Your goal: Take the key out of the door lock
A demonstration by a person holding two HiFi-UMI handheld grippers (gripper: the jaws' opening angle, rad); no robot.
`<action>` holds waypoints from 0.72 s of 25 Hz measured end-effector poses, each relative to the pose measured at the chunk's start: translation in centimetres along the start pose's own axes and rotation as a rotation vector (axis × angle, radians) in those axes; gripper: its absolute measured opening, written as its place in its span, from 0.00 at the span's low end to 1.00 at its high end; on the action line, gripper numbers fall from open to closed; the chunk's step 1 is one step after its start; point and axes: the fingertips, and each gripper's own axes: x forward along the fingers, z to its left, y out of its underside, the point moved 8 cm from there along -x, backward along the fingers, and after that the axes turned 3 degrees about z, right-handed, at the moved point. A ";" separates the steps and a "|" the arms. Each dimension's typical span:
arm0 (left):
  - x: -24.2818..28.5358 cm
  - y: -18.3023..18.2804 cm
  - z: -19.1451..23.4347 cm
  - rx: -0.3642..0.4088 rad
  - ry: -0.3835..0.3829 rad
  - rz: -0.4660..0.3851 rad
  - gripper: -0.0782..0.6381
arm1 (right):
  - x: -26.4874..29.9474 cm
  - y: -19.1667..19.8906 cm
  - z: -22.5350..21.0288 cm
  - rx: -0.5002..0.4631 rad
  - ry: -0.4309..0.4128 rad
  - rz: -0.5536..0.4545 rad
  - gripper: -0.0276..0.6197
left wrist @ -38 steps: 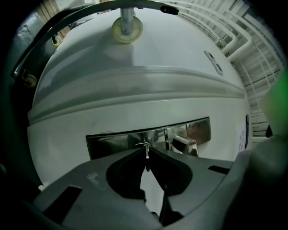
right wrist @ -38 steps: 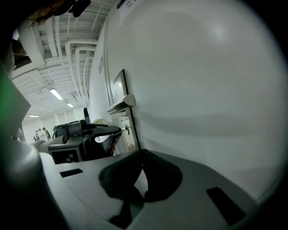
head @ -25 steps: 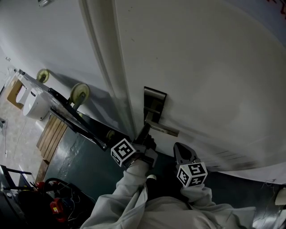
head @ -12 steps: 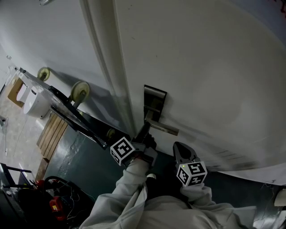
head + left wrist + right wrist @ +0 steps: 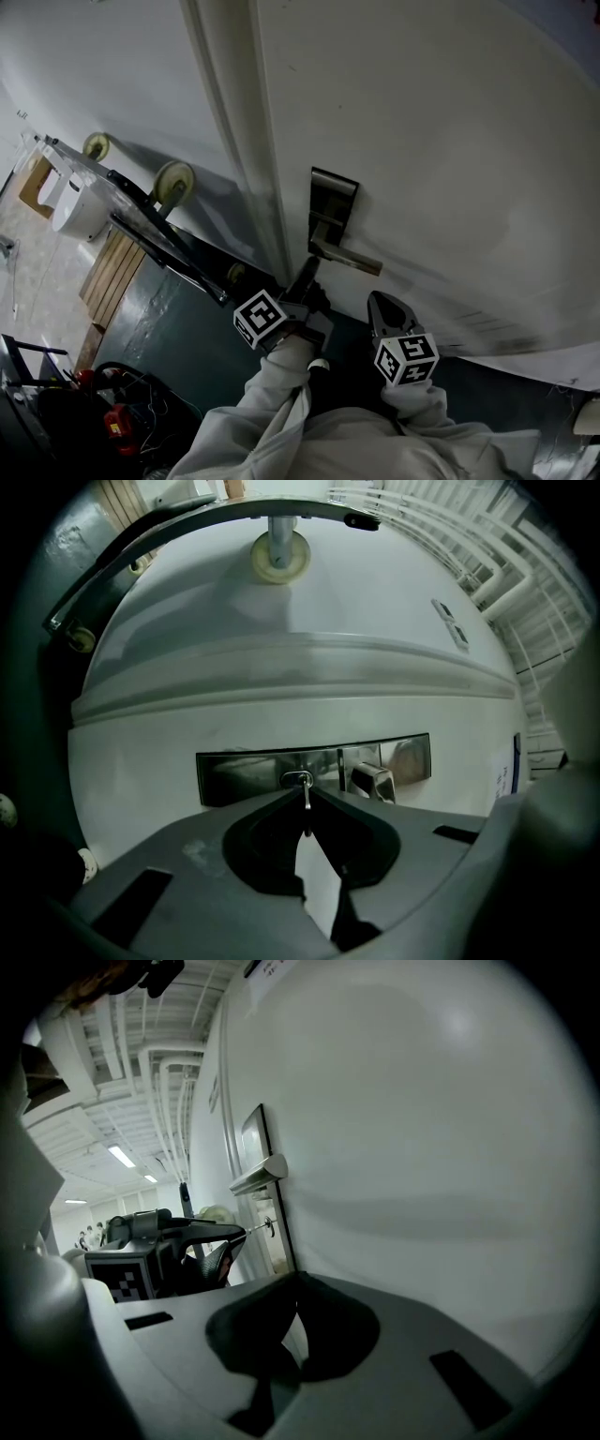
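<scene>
On the white door (image 5: 450,141) sits a metal lock plate (image 5: 333,202) with a lever handle (image 5: 349,255). My left gripper (image 5: 307,277) reaches up just below the handle, shut on a small silver key (image 5: 306,797). The key's tip is at the round keyhole (image 5: 298,779) in the lock plate (image 5: 244,771), left of the handle (image 5: 373,782). From the right gripper view, the key (image 5: 258,1228) juts from the left gripper (image 5: 192,1241) toward the door's edge. My right gripper (image 5: 382,307) hangs to the right, close to the door, shut and holding nothing.
Left of the door frame leans a dark metal trolley with cream wheels (image 5: 173,182). Beside it are a white container (image 5: 73,211) and a wooden pallet (image 5: 112,272) on the dark green floor. Cables and a red object (image 5: 117,422) lie at the lower left.
The lock plate sits slightly higher and further right in the head view, so the left gripper with the key looks a little farther from it. The right gripper has barely moved.
</scene>
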 end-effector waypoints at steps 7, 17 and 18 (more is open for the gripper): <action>-0.7 0.4 0.0 -0.022 0.021 0.004 0.15 | -0.7 0.7 0.7 0.004 -0.010 -0.002 0.12; -2.3 0.8 -0.6 0.086 0.015 0.011 0.15 | -1.8 1.4 1.0 0.015 -0.017 -0.014 0.12; -2.6 0.6 -0.6 0.113 0.007 0.009 0.15 | -1.8 1.5 1.1 0.016 -0.020 -0.014 0.12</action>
